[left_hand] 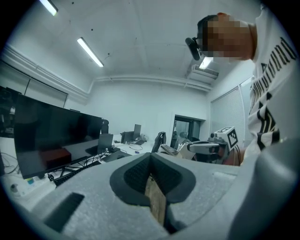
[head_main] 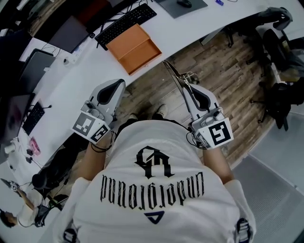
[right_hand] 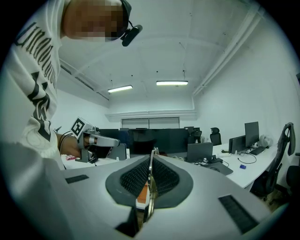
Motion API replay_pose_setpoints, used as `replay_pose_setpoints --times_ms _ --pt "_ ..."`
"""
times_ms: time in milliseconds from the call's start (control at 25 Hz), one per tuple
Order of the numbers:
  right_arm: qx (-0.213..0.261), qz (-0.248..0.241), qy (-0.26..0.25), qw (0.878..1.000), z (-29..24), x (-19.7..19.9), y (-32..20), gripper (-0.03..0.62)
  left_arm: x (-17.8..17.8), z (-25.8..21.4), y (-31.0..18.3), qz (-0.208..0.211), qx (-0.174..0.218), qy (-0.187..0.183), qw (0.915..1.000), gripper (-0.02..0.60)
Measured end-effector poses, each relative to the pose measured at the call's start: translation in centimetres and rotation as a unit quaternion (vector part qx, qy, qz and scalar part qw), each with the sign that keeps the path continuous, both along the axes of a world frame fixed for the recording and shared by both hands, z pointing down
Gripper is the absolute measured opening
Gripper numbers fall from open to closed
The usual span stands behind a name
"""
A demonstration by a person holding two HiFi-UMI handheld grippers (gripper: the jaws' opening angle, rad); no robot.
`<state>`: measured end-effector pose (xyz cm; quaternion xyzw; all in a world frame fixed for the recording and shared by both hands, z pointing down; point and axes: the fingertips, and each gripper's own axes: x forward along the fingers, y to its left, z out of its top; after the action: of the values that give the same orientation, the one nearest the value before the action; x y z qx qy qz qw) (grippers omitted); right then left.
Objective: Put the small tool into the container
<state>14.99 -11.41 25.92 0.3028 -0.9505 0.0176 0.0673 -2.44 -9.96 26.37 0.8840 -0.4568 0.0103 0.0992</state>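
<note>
In the head view my right gripper is shut on a thin metal tool whose slim end sticks out toward the desk edge. In the right gripper view the tool stands on edge between the dark pads of the right gripper. An open orange container lies on the white desk, a short way beyond the tool's tip. My left gripper hangs over the desk edge to the left, and in its own view the left gripper is shut with nothing held.
A black keyboard lies just behind the container. A grey mat with a mouse is at the back. A dark laptop sits on the desk at the left, and black chairs stand on the wooden floor at the right.
</note>
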Motion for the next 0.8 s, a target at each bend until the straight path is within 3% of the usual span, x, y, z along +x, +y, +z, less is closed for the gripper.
replay_pose_setpoints --times_ms 200,440,800 --pt "-0.004 -0.023 -0.002 1.000 0.4 1.4 -2.1 0.025 1.6 -0.3 -1.3 -0.025 0.004 0.001 0.9997 0.014" --pt "-0.010 -0.044 -0.001 0.999 1.0 0.8 -3.9 0.025 1.2 0.8 -2.5 -0.045 -0.008 -0.001 0.9990 0.014" --pt "-0.010 -0.050 0.013 0.999 1.1 -0.3 -7.2 0.025 0.4 1.8 -6.2 -0.046 -0.016 0.014 0.9987 0.014"
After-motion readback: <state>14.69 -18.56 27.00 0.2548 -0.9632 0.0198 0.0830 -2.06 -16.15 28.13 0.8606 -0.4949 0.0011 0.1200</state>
